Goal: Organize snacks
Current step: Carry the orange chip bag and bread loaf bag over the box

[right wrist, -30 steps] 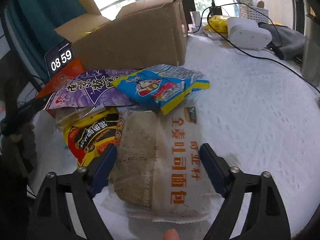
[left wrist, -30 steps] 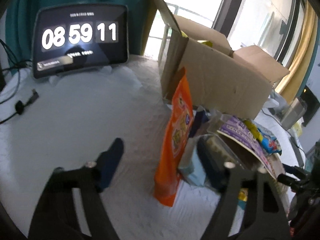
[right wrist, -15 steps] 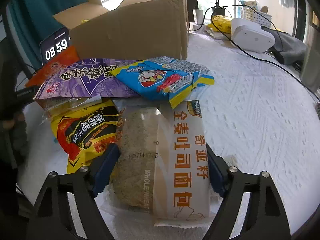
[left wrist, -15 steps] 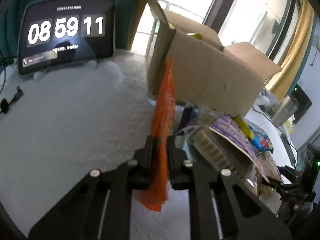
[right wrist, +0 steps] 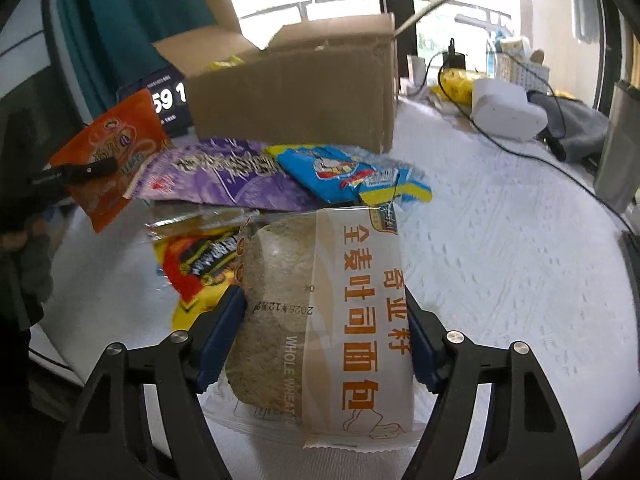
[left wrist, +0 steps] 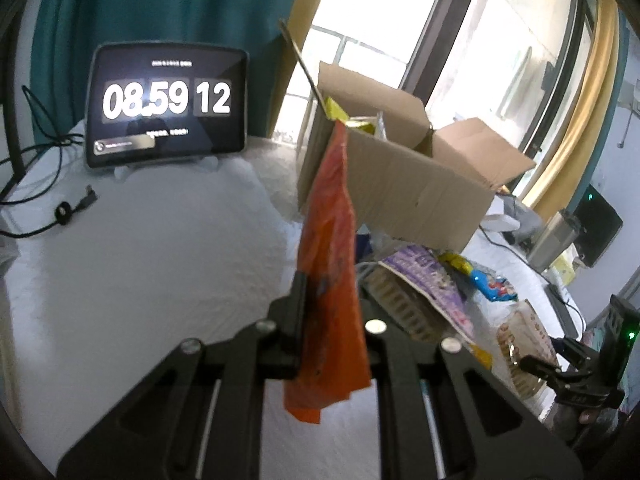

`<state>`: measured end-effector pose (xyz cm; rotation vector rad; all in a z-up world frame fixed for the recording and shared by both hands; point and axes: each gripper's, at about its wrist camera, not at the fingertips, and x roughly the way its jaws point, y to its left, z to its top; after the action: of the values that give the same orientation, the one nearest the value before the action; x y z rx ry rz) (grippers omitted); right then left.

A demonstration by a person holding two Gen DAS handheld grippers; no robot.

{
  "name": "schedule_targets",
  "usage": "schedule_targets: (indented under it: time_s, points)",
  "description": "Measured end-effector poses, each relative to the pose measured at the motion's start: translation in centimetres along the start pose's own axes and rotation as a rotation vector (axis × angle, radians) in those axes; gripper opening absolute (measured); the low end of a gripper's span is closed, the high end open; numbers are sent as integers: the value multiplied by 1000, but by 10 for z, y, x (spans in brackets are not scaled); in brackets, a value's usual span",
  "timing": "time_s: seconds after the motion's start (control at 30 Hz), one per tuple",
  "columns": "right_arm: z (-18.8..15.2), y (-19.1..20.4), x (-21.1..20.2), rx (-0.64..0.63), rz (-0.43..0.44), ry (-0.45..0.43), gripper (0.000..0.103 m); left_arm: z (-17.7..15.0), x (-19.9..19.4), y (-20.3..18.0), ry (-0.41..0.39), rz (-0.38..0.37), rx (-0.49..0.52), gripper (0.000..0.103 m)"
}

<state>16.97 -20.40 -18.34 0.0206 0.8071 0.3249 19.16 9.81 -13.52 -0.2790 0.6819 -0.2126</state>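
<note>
My left gripper [left wrist: 330, 300] is shut on an orange snack bag [left wrist: 332, 220], which hangs on edge above the white table in front of the open cardboard box [left wrist: 400, 184]. The right wrist view shows the same orange bag [right wrist: 116, 148] raised at the left. My right gripper [right wrist: 320, 328] straddles a whole-wheat bread pack [right wrist: 320, 300] lying on the table. Its jaws are closing, and the blue pads [right wrist: 224, 320] touch both sides of the pack. Behind the bread lie a purple bag [right wrist: 224, 176], a blue bag [right wrist: 344, 172] and a yellow-red bag [right wrist: 200, 264].
A tablet clock [left wrist: 166, 106] stands at the back left with cables [left wrist: 60, 212] beside it. Right of the box [right wrist: 292, 96] are a white device [right wrist: 504, 112], a grey cloth, wires and a metal flask [right wrist: 620, 140]. The table [right wrist: 500, 260] has a white textured cover.
My left gripper shut on the orange bag and lifted it toward the box. The right gripper's jaws narrowed onto the bread pack.
</note>
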Motion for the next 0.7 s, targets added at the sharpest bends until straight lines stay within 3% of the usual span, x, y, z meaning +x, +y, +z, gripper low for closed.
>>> schedule_targets:
  time_s: [0.27, 0.7]
  points:
    - [13, -3, -39, -4, 20, -98, 76, 8, -29, -19, -52, -2, 34, 13]
    - [52, -7, -63, -23, 33, -227, 76, 28, -50, -55, -106, -13, 100, 13]
